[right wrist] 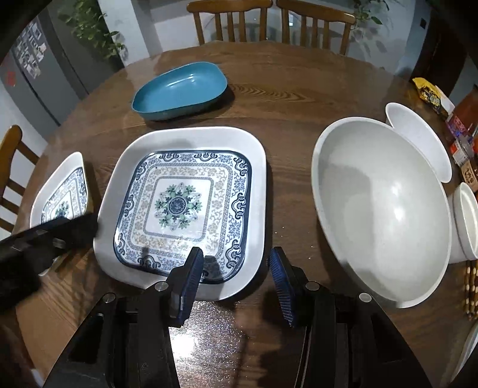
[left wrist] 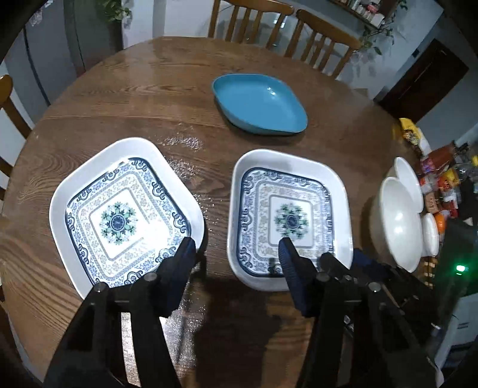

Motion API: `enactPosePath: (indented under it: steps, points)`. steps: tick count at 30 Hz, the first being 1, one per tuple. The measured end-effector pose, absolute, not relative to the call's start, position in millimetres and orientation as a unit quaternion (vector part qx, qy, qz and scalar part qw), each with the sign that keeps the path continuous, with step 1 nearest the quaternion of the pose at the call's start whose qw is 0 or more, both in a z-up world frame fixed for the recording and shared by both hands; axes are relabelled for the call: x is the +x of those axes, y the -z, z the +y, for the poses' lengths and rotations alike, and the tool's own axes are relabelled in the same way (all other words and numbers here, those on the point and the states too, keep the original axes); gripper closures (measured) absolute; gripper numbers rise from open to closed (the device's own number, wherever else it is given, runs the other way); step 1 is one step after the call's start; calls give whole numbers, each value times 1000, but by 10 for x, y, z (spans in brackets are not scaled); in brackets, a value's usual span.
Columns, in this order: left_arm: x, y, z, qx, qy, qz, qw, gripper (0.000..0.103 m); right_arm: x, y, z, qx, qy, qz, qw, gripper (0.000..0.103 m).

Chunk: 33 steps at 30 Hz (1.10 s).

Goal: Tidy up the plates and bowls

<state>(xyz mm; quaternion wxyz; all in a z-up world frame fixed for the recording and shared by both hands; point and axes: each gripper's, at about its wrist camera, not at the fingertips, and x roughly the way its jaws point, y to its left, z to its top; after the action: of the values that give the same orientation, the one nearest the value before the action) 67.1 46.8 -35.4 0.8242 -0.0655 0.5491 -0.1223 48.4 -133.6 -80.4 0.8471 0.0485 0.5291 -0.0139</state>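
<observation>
Two square white plates with blue patterns lie on the round wooden table (left wrist: pixel 143 98). In the left wrist view one plate (left wrist: pixel 125 215) is on the left and the other plate (left wrist: pixel 286 215) on the right. My left gripper (left wrist: pixel 236 247) is open and empty, its fingers spanning the gap between them. A blue bowl (left wrist: pixel 260 103) sits farther back. In the right wrist view my right gripper (right wrist: pixel 236 256) is open and empty over the near right corner of the right plate (right wrist: pixel 185 203). A large white bowl (right wrist: pixel 379 209) stands to its right.
Smaller white bowls (right wrist: pixel 418 140) stand behind and beside the large one. Packets and jars (left wrist: pixel 442 179) crowd the table's right edge. Wooden chairs (right wrist: pixel 230 21) stand at the far side and one on the left. The left gripper shows in the right wrist view (right wrist: pixel 47 238).
</observation>
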Motion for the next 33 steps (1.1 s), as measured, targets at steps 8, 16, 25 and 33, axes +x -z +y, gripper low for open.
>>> enactPosePath:
  steps: [8, 16, 25, 33]
  points:
    - [758, 636, 345, -93, 142, 602, 780, 47, 503, 810, -1331, 52, 6, 532, 845, 56]
    - [947, 730, 283, -76, 120, 605, 783, 55, 570, 811, -1251, 38, 3, 532, 846, 56]
    - [1039, 773, 75, -27, 109, 595, 796, 80, 641, 837, -1211, 6, 21, 535, 845, 67]
    - [933, 780, 51, 0, 106, 578, 809, 84, 584, 821, -1267, -3, 27, 526, 850, 92]
